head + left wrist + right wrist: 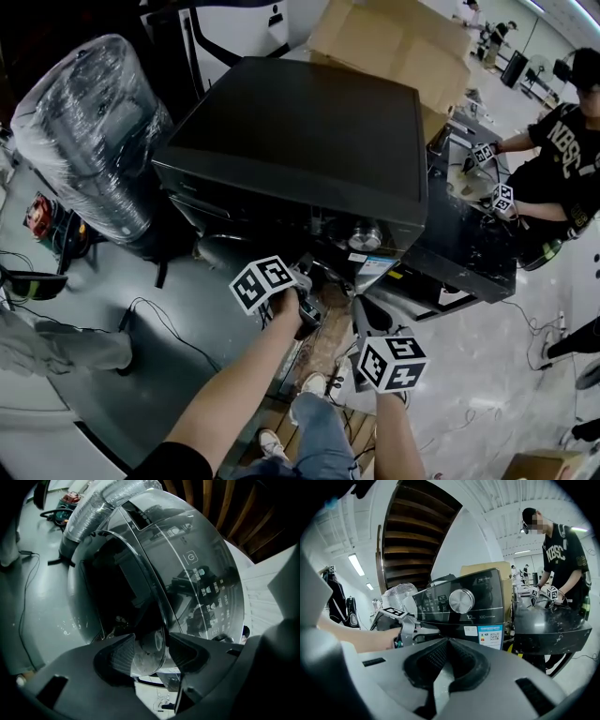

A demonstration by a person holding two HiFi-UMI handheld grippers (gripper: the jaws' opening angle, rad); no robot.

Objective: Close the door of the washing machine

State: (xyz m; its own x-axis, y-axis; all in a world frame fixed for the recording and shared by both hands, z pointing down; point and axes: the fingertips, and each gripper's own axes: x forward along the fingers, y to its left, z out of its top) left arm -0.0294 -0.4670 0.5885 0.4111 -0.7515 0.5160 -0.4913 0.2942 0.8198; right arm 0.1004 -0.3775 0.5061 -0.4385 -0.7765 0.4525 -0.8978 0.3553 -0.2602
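At the front of the washing machine (300,141), below its control panel, the left gripper (151,648) gripped the lower rim of the door (154,569), with one jaw on each face of the curved glass. This hold probably gave control of the door through its swing, so that it could be pushed home rather than slammed. The door appeared to stand out from the machine's front, not yet latched. How far open it was could not be read. The right gripper (446,656) was held back from the machine's front, facing the knob (461,601), with its jaws pressed together on nothing. This likely kept it clear of the door's path. The next move would call for a steady push toward the machine until the latch caught.
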